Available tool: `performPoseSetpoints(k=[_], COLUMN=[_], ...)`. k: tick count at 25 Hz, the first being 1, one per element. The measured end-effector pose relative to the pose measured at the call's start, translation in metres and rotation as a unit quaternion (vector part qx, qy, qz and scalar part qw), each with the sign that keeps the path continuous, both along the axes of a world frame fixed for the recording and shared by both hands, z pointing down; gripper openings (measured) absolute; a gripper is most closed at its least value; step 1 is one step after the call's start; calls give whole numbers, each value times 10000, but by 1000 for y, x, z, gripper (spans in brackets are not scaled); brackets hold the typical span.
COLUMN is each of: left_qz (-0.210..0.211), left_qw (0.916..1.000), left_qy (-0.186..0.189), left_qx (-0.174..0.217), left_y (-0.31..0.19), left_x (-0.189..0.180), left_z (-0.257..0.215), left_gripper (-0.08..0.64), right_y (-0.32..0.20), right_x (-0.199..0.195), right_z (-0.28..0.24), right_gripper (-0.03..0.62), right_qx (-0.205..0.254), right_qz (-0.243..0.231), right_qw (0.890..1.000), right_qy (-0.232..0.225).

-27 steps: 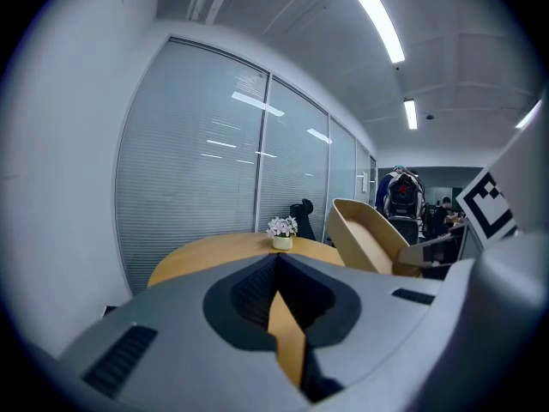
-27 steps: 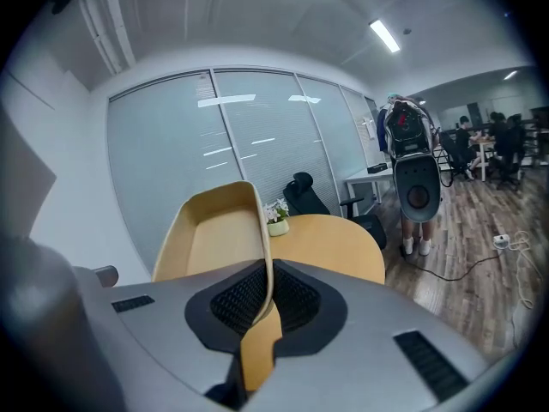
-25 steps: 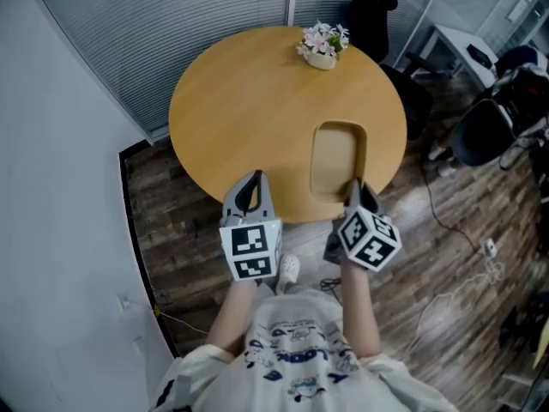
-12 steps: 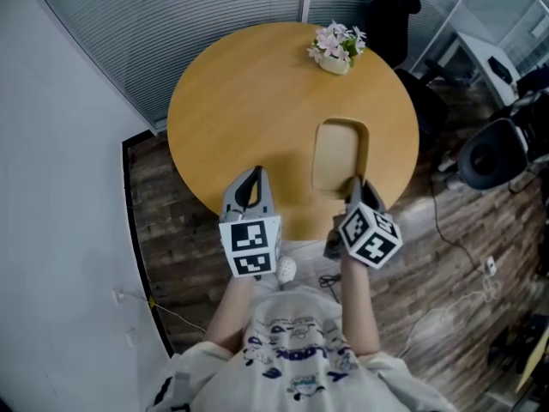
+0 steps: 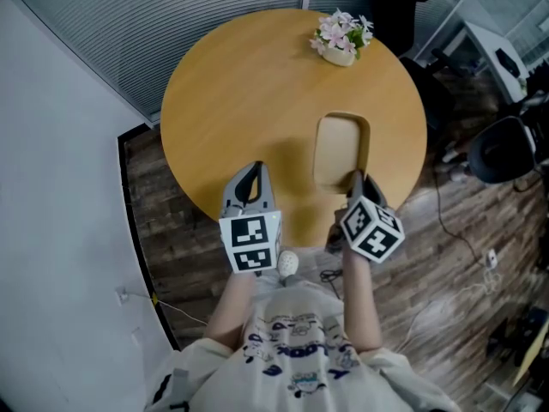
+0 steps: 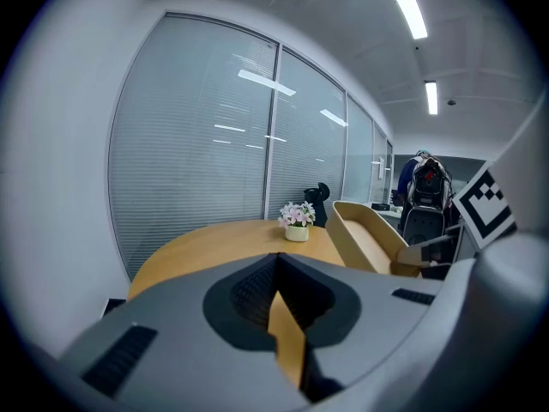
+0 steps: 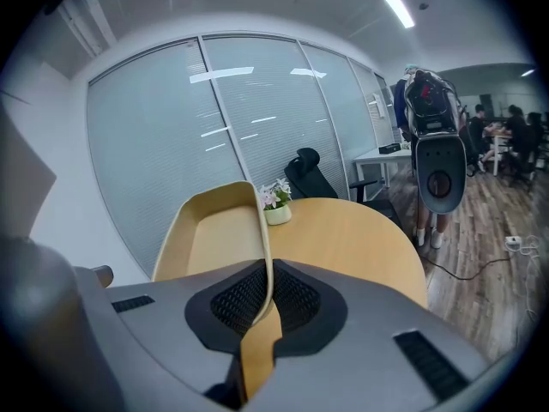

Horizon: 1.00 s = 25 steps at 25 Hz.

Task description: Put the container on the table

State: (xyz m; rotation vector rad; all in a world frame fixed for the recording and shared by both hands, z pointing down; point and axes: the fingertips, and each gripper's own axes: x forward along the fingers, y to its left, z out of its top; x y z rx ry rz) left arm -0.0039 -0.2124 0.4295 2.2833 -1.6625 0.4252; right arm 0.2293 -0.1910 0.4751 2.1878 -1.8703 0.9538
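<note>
A tan, shallow, oblong container (image 5: 340,147) hangs over the right near part of the round wooden table (image 5: 240,101). My right gripper (image 5: 354,179) is shut on the container's near rim. In the right gripper view the container (image 7: 219,234) stretches ahead from the shut jaws (image 7: 260,305), its wall pinched between the pads. My left gripper (image 5: 250,172) is shut on nothing, at the table's near edge to the left of the container. From the left gripper (image 6: 279,292), the container (image 6: 364,239) appears at the right, lifted and tilted above the tabletop.
A small pot of pink flowers (image 5: 341,37) stands at the table's far right edge. Glass walls with blinds (image 5: 197,7) run behind the table. Office chairs (image 5: 502,148) and cables (image 5: 463,239) sit on the wood floor to the right.
The head view has shifted a little. The container and both grippers sit slightly farther in over the table; the grip is unchanged.
</note>
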Motion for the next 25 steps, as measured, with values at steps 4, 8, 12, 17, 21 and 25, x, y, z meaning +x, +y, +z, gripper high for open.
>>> performPoseSetpoints(k=[4,8,12,17,21,25], left_qz=[94,189,257,326,391,436], left_qw=[9998,9994,9986,9968,9948,9928], left_qy=[-32,-40,-68,-96,-127,-169], left_qx=[-143,-299,-465,-720,-930,-1103], left_y=[-23,-47,-65,-80,-85,-89], left_x=[0,2,2,3,5,6], left_z=[12,26,40,65,83,101], left_gripper=[3,3,3,3,3,3], right_y=[-19,-36,-50,-61,-62,-63], right_x=[1,1,-1,-2,-2,-3], right_z=[10,24,39,62,83,103], right_gripper=[18,18,18,18,18,18], right_qx=[-138,-333,-521,-780,-1021,-1237], right_qz=[76,143,151,166,211,229], right_qw=[9999,9993,9985,9968,9945,9920], right_qy=[-14,-29,-35,-24,-72,-117])
